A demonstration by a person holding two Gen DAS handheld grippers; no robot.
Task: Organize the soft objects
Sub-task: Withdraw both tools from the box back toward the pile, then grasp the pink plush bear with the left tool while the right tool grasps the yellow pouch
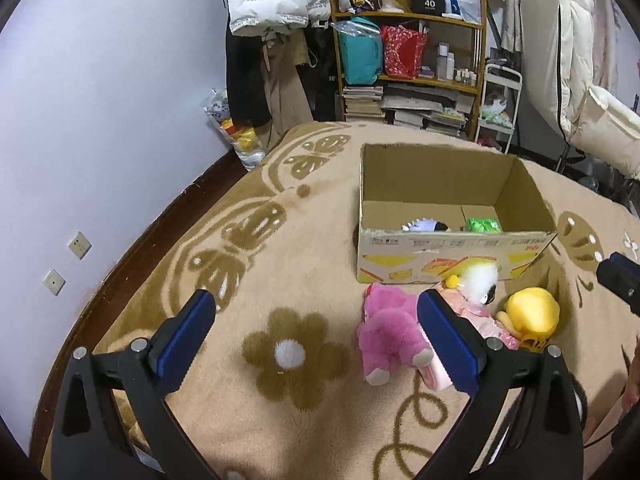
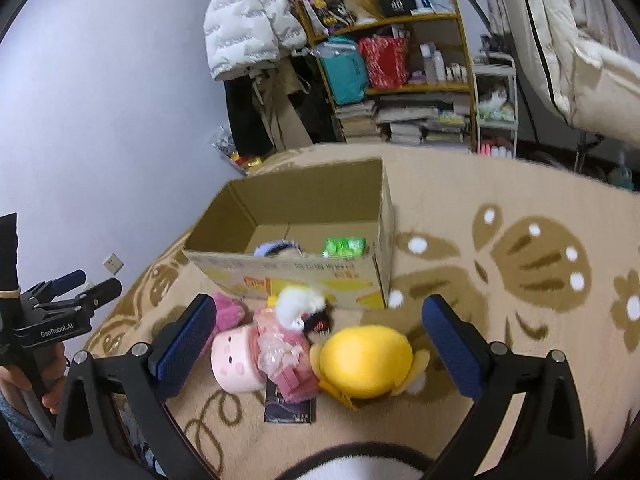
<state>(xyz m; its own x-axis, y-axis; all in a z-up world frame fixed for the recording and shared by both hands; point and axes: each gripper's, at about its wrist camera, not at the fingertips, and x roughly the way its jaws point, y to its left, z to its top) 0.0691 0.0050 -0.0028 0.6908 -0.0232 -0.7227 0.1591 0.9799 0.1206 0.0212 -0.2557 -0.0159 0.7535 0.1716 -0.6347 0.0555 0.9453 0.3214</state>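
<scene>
On the tan blanket (image 1: 280, 264) with its brown flower and butterfly pattern, an open cardboard box (image 1: 448, 256) stands with its printed front wall facing both cameras. Inside it, against that front wall, lie a pale purple plush (image 1: 424, 226) and a green packet (image 1: 484, 225).

Just in front of the box a cluster of soft things lies on the blanket: a pink plush animal (image 1: 388, 332) at the left, a pink doll with a round pale face (image 2: 236, 364) beside it, a small white-haired doll (image 2: 298, 306) nearest the box wall, and a yellow plush (image 2: 366, 362) at the right, touching the pink doll. A dark card (image 2: 290, 410) lies flat, partly under the pink doll.

The left claw (image 1: 316, 336) is spread wide with nothing between its blue pads; its right finger overlaps the pink plush in view. The right claw (image 2: 320, 346) is likewise wide open and empty, hanging above the blanket with the yellow plush and pink doll framed between its fingers. A hand (image 2: 50, 376) grips the left tool's handle.
</scene>
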